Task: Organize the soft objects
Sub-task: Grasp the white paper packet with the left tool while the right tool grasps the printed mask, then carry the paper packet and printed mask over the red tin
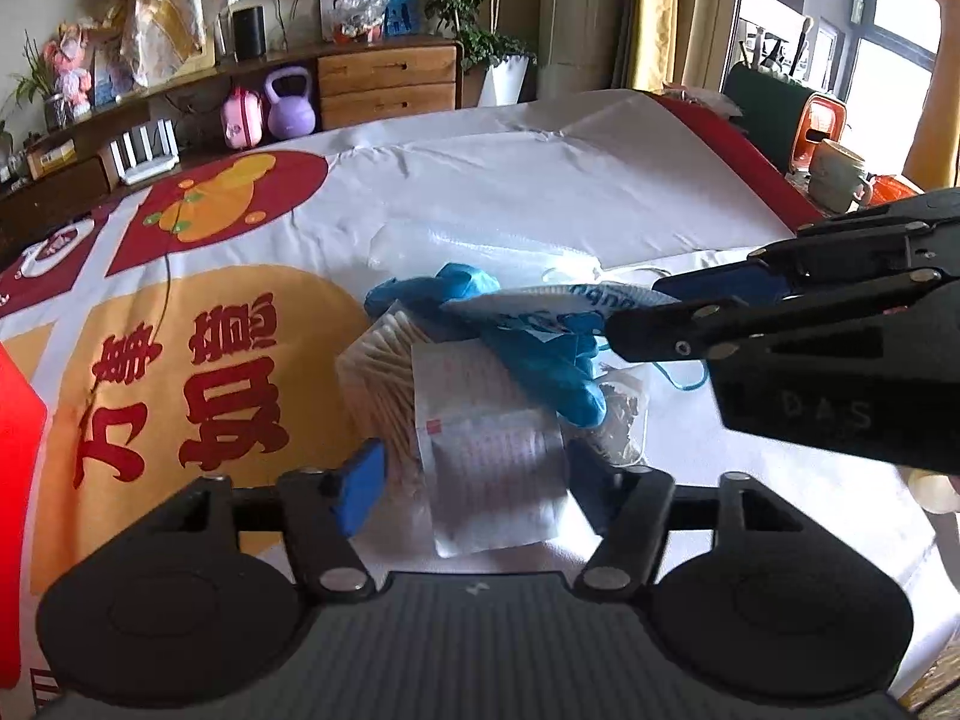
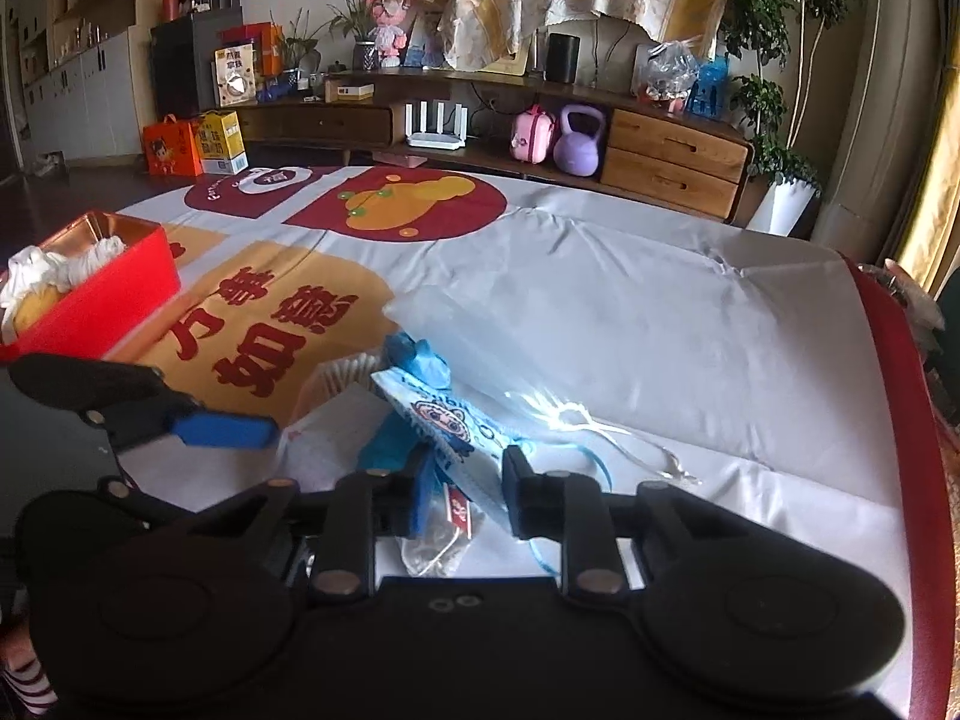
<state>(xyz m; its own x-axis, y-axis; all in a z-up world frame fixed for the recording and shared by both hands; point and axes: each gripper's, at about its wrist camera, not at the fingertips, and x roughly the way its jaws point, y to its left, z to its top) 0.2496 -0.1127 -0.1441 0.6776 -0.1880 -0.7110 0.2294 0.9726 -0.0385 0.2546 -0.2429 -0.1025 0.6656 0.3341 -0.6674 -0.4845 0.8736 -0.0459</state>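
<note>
Soft things lie heaped together on the white part of the printed cloth (image 1: 540, 180), toward its near edge: a blue glove (image 1: 540, 348), a bundle of cotton swabs (image 1: 384, 372), a flat clear packet with red print (image 1: 492, 456) and a small printed pouch (image 2: 444, 420) with a cartoon face. The right gripper (image 2: 468, 498) is clamped on the lower end of that pouch, which stands tilted up from between its fingers, with a thin blue string (image 2: 576, 468) trailing beside it. The left gripper (image 1: 474, 480) stands partly open around the clear packet and the swabs; whether its blue pads press on them I cannot tell. A clear plastic bag (image 2: 480, 336) lies flat just behind the heap. A red box (image 2: 102, 306) holding white and yellow cloth sits at the cloth's left edge, well apart from the heap.
</note>
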